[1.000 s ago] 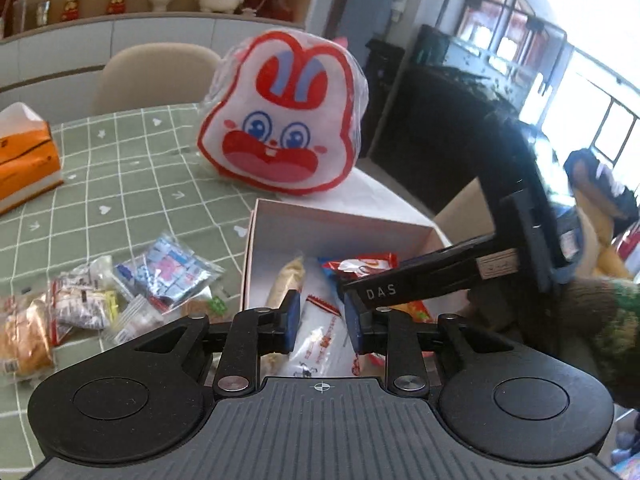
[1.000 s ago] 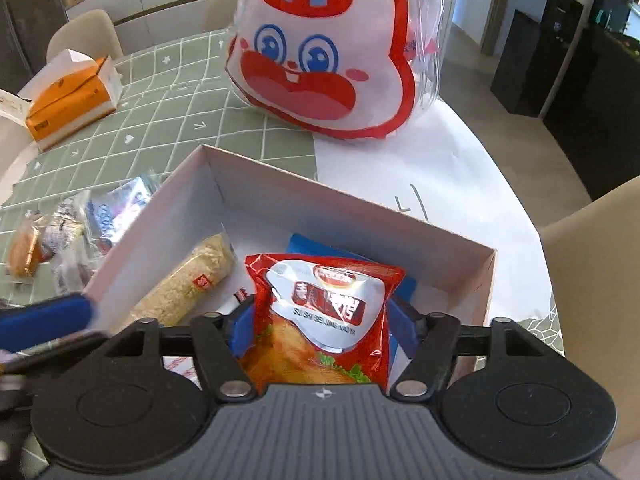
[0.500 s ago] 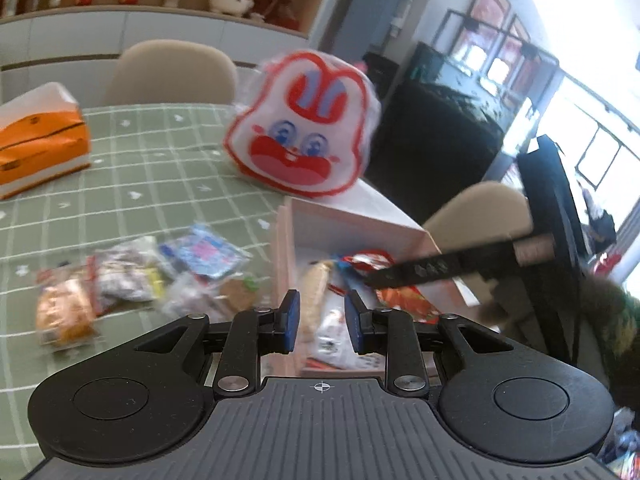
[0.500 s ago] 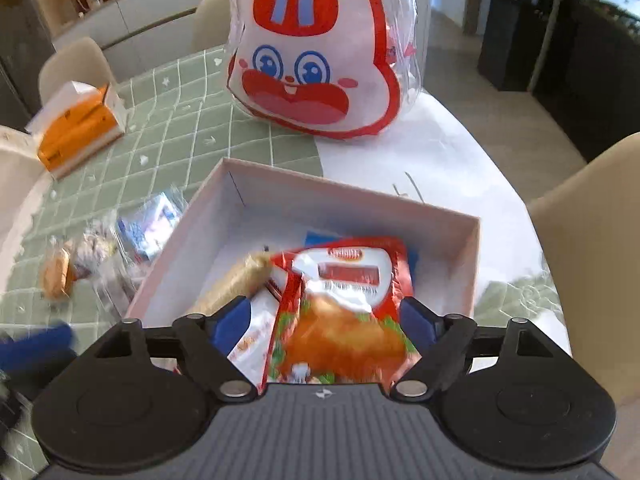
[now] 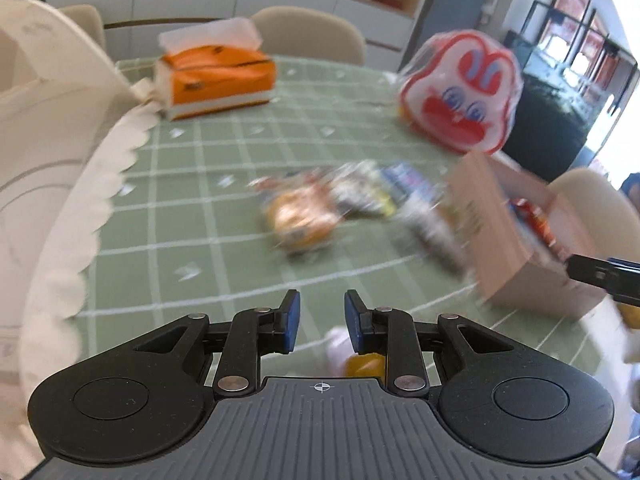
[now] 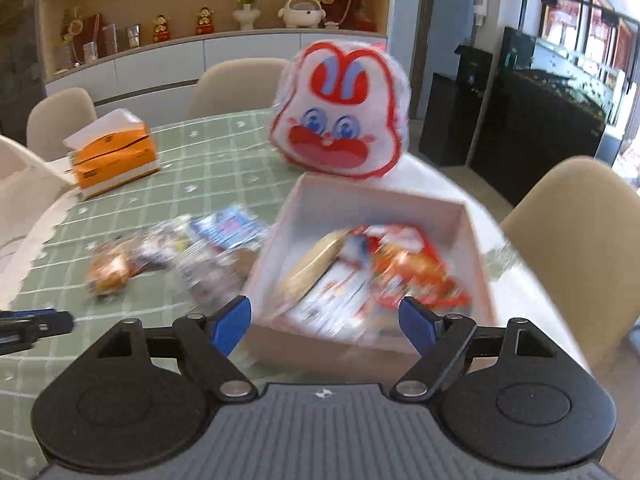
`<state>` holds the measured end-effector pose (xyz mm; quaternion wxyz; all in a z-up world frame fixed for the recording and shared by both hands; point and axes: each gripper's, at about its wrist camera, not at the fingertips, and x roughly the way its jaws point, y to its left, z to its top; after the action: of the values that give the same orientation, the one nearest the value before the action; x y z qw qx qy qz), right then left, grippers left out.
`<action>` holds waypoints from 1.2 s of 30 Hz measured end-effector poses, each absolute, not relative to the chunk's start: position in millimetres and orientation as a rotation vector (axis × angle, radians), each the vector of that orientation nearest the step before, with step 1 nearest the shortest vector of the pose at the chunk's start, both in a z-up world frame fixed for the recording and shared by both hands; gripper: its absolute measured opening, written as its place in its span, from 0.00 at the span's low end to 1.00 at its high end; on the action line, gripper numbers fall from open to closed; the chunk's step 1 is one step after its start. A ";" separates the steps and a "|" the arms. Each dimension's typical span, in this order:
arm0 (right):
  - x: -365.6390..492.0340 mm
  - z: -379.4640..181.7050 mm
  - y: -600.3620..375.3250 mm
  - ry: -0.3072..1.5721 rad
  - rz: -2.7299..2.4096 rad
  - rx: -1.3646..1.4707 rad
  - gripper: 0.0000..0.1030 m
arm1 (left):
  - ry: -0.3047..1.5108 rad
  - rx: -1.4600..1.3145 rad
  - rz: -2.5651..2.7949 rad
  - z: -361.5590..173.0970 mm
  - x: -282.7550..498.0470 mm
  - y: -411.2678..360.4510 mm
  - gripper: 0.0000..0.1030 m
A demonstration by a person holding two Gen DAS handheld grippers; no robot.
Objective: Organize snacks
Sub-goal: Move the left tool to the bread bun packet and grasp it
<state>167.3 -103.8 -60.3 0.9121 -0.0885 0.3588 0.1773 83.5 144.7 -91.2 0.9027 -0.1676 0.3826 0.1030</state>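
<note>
My left gripper [image 5: 322, 320] hovers over the green checked tablecloth [image 5: 192, 208], its jaws a narrow gap apart with nothing between them. Ahead of it lies a blurred heap of loose snack packets [image 5: 304, 220], an orange-brown one nearest. To its right stands the pale box [image 5: 500, 232]. My right gripper [image 6: 325, 324] is open wide at the near wall of the box [image 6: 476, 240], holding nothing. Inside the box lie a red snack packet [image 6: 416, 264], a tan bar [image 6: 316, 260] and other packets. More loose snacks [image 6: 108, 272] lie left of the box.
A big rabbit-face bag [image 6: 340, 120] stands behind the box. An orange tissue box [image 5: 216, 76] sits at the far left of the table. Beige chairs [image 6: 580, 240] ring the table. A white highchair [image 5: 40, 140] stands at the left edge. Something small and pink-yellow [image 5: 352, 356] is blurred under my left gripper.
My right gripper opened, left the red packet in the box and drew back and up. My left gripper swung left from the box to the tablecloth near the loose snacks, its jaws unchanged.
</note>
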 end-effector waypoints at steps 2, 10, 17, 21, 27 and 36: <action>151.7 -69.5 -96.9 0.771 0.383 -0.183 0.79 | 0.812 -0.341 0.222 -98.5 76.5 147.6 0.27; 100.3 -110.1 -79.1 0.842 0.434 -0.227 0.79 | 0.858 -0.350 0.104 -115.3 47.3 127.1 0.27; 88.2 -129.0 -74.9 0.905 0.450 -0.186 0.79 | 0.882 -0.384 0.008 -114.0 29.6 116.0 0.28; 90.6 -136.6 -71.3 0.933 0.444 -0.170 0.80 | 0.877 -0.389 -0.014 -115.1 14.1 117.9 0.28; 86.5 -138.9 -62.5 0.903 0.448 -0.179 0.81 | 0.870 -0.378 0.012 -115.7 3.7 120.6 0.27; 90.1 -125.3 -48.5 0.840 0.545 -0.173 0.81 | 0.769 -0.457 0.114 -92.7 29.4 158.2 0.27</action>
<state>90.1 -48.5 -125.3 0.8735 -0.0830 0.4024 0.2610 29.4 158.2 -92.7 0.9000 -0.2209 0.3716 0.0552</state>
